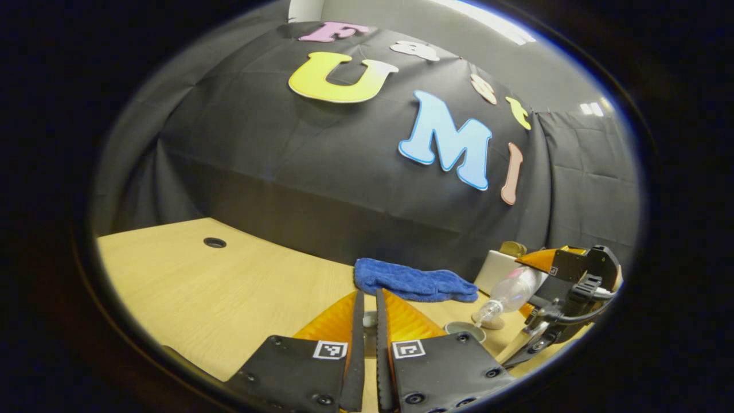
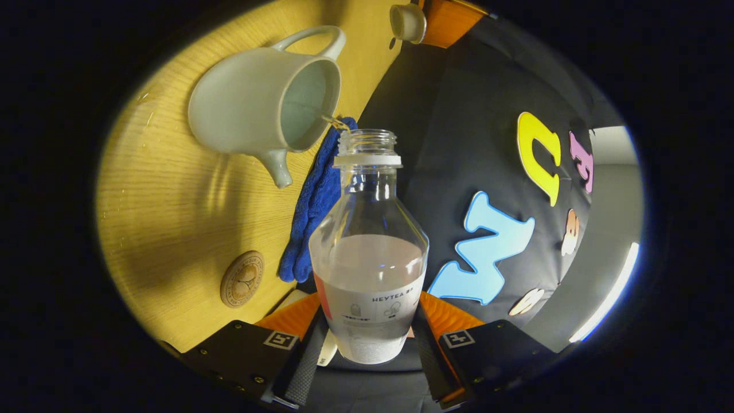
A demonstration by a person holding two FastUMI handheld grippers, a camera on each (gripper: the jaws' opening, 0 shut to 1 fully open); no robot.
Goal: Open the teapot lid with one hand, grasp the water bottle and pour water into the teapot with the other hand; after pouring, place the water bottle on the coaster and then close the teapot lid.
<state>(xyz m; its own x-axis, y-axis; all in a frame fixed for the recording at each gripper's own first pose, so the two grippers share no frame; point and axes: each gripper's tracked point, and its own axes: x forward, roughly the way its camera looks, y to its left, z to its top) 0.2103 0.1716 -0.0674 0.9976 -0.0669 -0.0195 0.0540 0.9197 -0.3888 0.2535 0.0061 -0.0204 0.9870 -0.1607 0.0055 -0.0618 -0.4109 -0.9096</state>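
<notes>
Midway through the pour: in the right gripper view the white teapot (image 2: 261, 103) stands open on the wooden table (image 2: 166, 223), its lid (image 2: 408, 22) held off to one side, while the right gripper (image 2: 367, 344) clamps the tilted water bottle (image 2: 370, 252) and a thin stream runs from its mouth into the pot. Left of it, the left gripper (image 1: 370, 321) has its fingers nearly together on a small pale object, probably the lid. Remaining, by judgement: finish pouring, stand the bottle on the round coaster (image 2: 242, 279) beside the blue towel (image 2: 312, 206), then replace the lid.

Blue towel (image 1: 414, 283) bunched on wooden table (image 1: 189, 287); small round hole (image 1: 214, 242) in tabletop.
</notes>
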